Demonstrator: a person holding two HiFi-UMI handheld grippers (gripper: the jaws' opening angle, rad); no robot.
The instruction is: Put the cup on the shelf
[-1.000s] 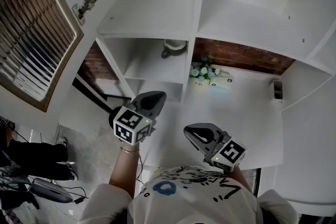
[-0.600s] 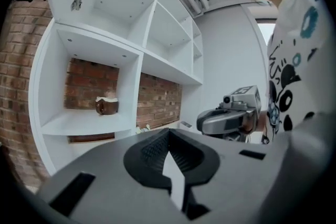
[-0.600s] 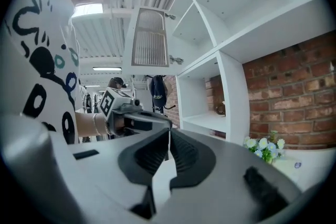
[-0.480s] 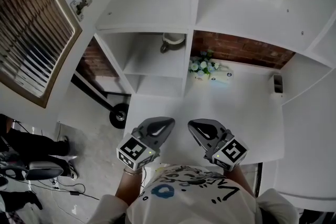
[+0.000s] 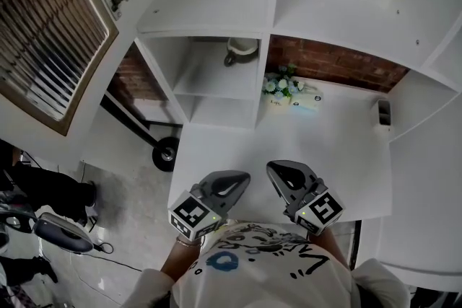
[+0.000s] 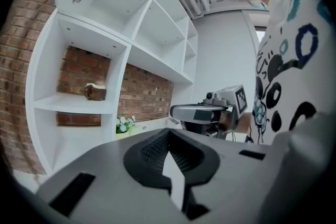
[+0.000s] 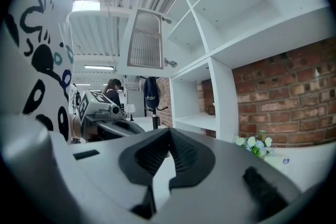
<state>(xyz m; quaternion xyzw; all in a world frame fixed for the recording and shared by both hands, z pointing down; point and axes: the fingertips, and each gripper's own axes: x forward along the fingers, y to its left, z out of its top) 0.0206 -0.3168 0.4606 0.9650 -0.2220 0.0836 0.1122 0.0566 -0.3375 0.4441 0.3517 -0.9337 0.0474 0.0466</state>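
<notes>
- Your left gripper (image 6: 168, 134) has its jaws pressed together on nothing, and your right gripper (image 7: 169, 132) is closed and empty too.
- Both sit close to your body over the near edge of the white table (image 5: 339, 141), well apart from the shelf (image 5: 216, 79).
- The cup (image 5: 240, 48) stands in the shelf's left compartment, so the placing looks done. Hold both hands low and clear of it.
</notes>
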